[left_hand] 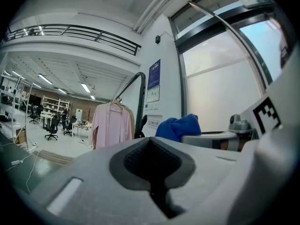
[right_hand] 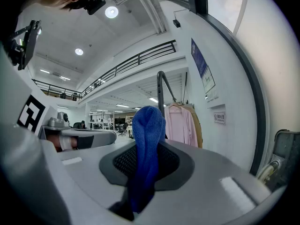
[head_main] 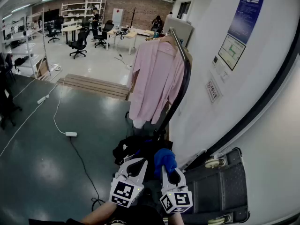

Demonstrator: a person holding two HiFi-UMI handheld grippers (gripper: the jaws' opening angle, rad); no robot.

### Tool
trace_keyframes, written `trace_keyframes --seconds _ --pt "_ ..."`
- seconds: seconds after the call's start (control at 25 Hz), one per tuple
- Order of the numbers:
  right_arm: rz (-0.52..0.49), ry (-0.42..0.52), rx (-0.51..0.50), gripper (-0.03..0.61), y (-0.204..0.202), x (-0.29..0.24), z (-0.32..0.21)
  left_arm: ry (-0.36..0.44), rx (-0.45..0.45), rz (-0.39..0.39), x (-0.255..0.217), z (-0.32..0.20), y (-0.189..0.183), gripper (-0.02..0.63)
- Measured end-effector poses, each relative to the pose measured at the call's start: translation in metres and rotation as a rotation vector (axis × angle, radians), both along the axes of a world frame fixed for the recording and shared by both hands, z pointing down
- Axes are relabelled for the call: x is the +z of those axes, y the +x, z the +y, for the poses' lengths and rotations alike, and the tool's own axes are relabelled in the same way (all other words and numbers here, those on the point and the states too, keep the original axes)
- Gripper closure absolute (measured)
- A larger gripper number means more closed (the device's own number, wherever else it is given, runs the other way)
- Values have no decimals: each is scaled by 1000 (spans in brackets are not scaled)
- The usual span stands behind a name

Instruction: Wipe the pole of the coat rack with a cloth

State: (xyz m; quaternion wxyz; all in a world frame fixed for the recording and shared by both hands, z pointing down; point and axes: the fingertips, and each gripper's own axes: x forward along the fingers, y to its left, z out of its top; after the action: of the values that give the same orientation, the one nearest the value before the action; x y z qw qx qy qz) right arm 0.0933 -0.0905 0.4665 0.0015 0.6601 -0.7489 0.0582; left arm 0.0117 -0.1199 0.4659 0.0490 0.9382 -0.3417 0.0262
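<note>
Tongs: left gripper is pressed together with nothing in it. The right gripper is pinching the blue cloth, which sticks up past its tips, near me and low in the scene.
Pole: the coat rack pole rises just beyond the cloth, by the right wall. Looks like no contact yet.
Biggest worry: the rack could wobble or shift if the wipe pushes sideways, since the left gripper isn't steadying anything.
Shirt worry: the pink shirt hangs on the pole's left, so a long stroke could snag it or drag it off its hanger.
Case worry: the grey case sits near right and might crowd that arm.
Cloth worry: only a narrow fold is pinched, so rubbing could tug it loose.
Blue poster: has print, too small to read.
White sheet: some chart, unreadable.
Small sign: round symbol plus text, can't make it out.
</note>
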Motion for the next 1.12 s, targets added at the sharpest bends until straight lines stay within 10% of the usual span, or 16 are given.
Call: trace_keyframes --seconds 0.76,1.12 --pt "-35 1 -26 505 18 -13 -12 -3 -17 7 -17 -12 19 609" --pt "46 149 -173 505 50 -100 -66 73 -94 14 -50 -40 43 609"
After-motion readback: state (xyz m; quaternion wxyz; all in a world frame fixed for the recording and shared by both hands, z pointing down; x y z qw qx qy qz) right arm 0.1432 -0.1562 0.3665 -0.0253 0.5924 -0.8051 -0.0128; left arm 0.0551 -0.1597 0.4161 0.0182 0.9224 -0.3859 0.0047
